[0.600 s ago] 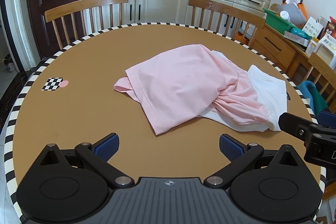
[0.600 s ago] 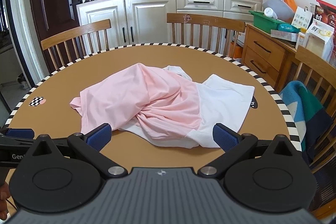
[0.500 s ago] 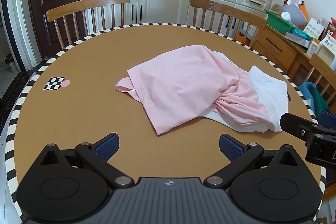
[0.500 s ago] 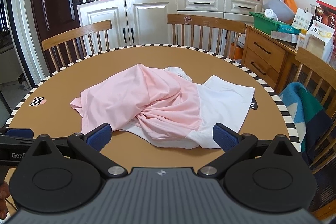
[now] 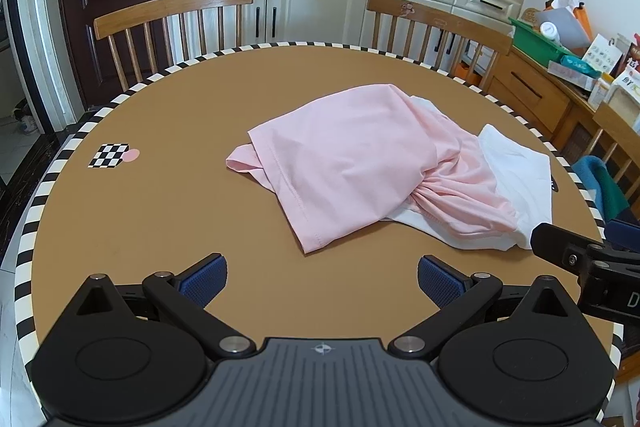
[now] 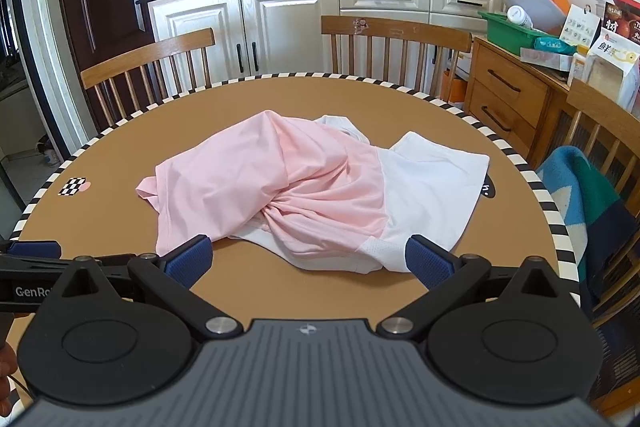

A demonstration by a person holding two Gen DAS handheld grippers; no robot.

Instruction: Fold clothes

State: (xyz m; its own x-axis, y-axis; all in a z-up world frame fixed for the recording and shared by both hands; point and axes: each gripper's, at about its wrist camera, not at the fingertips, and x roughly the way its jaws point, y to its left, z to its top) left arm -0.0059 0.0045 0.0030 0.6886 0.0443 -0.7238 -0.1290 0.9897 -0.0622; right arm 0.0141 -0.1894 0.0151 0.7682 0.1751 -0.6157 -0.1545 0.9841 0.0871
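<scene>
Table (image 5: 160,219): crumpled pink-and-white shirt (image 5: 360,167) at centre, checkered tag (image 5: 109,155) far left, chairs (image 5: 176,15) behind; left gripper (image 5: 322,277) and right gripper (image 6: 308,259) both released, empty.

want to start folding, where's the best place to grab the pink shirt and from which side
Probably the pink shirt is best taken at its near hem corner, which lies flat and free on the table, clear of the white shirt. Come in low from the near edge with the open left gripper. The right-hand part is bunched and twisted over the white shirt.
</scene>
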